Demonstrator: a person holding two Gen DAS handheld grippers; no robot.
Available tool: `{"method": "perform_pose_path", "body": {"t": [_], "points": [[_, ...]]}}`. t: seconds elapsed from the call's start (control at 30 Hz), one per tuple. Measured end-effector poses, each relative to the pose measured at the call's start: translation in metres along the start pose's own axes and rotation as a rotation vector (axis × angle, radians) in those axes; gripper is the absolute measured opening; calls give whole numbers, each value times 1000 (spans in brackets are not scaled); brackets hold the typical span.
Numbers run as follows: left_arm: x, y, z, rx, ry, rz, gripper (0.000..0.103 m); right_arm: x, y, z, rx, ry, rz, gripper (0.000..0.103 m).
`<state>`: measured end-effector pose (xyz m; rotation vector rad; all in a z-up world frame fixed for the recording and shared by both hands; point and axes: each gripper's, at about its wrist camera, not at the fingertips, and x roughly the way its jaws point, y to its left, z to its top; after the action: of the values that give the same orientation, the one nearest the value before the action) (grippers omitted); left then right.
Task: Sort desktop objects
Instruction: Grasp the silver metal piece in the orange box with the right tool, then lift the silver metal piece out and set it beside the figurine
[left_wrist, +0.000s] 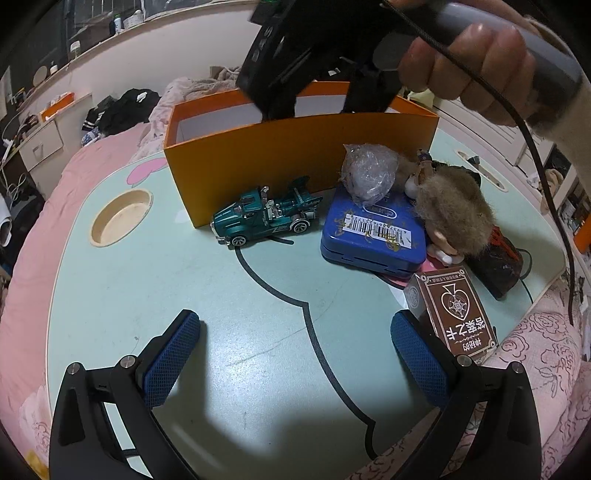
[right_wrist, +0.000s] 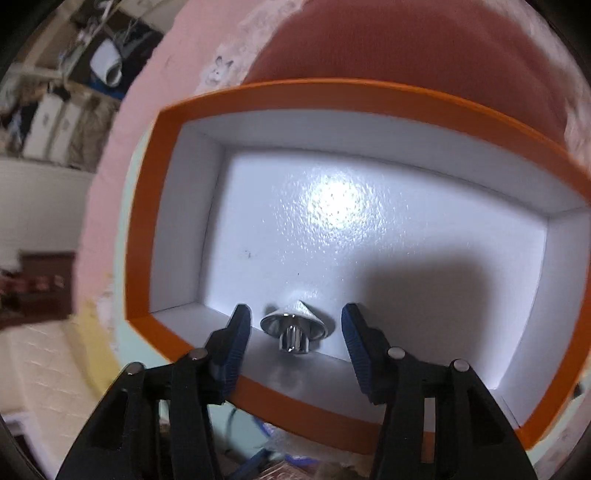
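An orange box (left_wrist: 295, 155) with a white inside stands at the back of the mint-green table (left_wrist: 147, 295). My right gripper (right_wrist: 295, 325) points down into the orange box (right_wrist: 332, 92). A chrome spinning top (right_wrist: 293, 326) shows between its blue pads, near the box's near wall, with a gap on each side. In the left wrist view a hand (left_wrist: 465, 62) holds that gripper over the box, whose wall hides the fingertips. My left gripper (left_wrist: 295, 325) hovers open over the table with nothing between its fingers. A teal toy truck (left_wrist: 266, 216) is parked in front of the box.
Right of the truck lie a blue tin (left_wrist: 373, 236), a plastic-wrapped ball (left_wrist: 367, 173) and a furry doll (left_wrist: 450, 210). A brown card box (left_wrist: 458, 314) touches my left gripper's right finger. A round cup hollow (left_wrist: 122, 218) is sunk into the table's left. Pink bedding surrounds the table.
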<state>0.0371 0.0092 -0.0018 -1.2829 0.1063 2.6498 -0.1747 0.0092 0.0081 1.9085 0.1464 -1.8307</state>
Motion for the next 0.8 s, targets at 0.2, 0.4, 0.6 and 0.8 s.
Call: {"method": "perform_pose_path", "body": {"t": [0.2,0.4,0.6,0.8], "points": [[0,2,-1,-9,-3,5,103,-4,-6,-7,-17,-92,-62,26],[2,-1,3,-10,-2,6,103,-45,-29,-30,37,-353,23,26],[2,-3,6,-11,-2,7,103,-105,-43,-99,17,-661,31,26],[3,-3,6,-10,-1,10,103,-119,-55,-166,8,-768,25,27]]}}
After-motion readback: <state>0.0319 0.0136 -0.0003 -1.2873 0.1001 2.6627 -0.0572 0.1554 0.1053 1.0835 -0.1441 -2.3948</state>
